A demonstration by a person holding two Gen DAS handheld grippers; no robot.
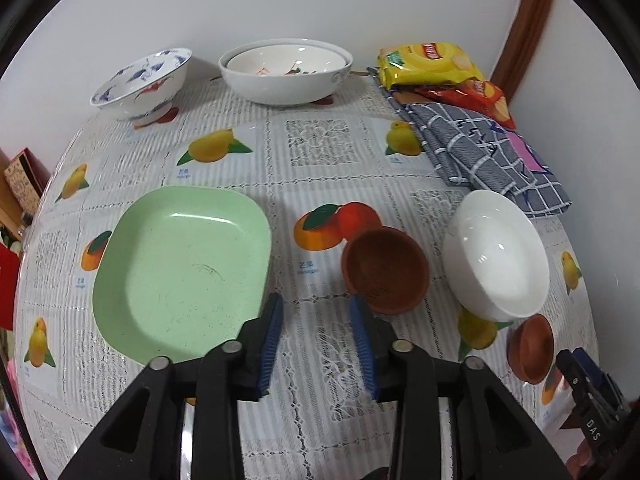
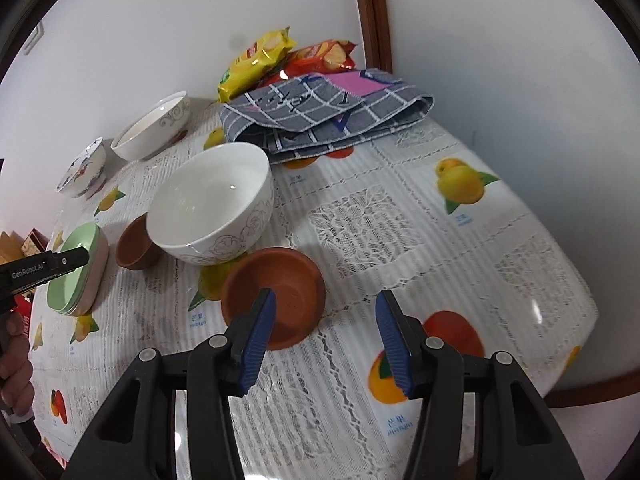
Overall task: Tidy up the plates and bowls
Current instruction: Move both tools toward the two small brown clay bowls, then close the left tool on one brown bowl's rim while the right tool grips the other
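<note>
A: Between the blue pads of the left gripper, what do you log?

B: Only tablecloth. Jaws moderately parted, nothing held. Its left finger overlaps the near right corner of the green plate; whether it touches, I cannot tell. Its right finger sits just in front of the dark brown cup.

A: And the right gripper?

B: Jaws wide apart, empty. The left pad stands over the near rim of the terracotta saucer; contact not resolvable. The right pad hangs over bare cloth.

A: Moving outward?

B: Plain white bowl, upright, just right of the dark brown cup. From the right wrist view it shows a faint floral outline and sits just behind the saucer, rims overlapping in view. Green plate in that view appears to be a stack; count uncertain.

A: Far edge?

B: Blue-patterned bowl at far left by the wall. Large white bowl beside it, with another white dish nested inside. Both upright.

A: Non-task items?

B: Grey checked cloth, folded, at the far right; pink patch on top. Yellow snack bag and red snack bag behind it, against the wall. Wooden trim at the corner.
</note>
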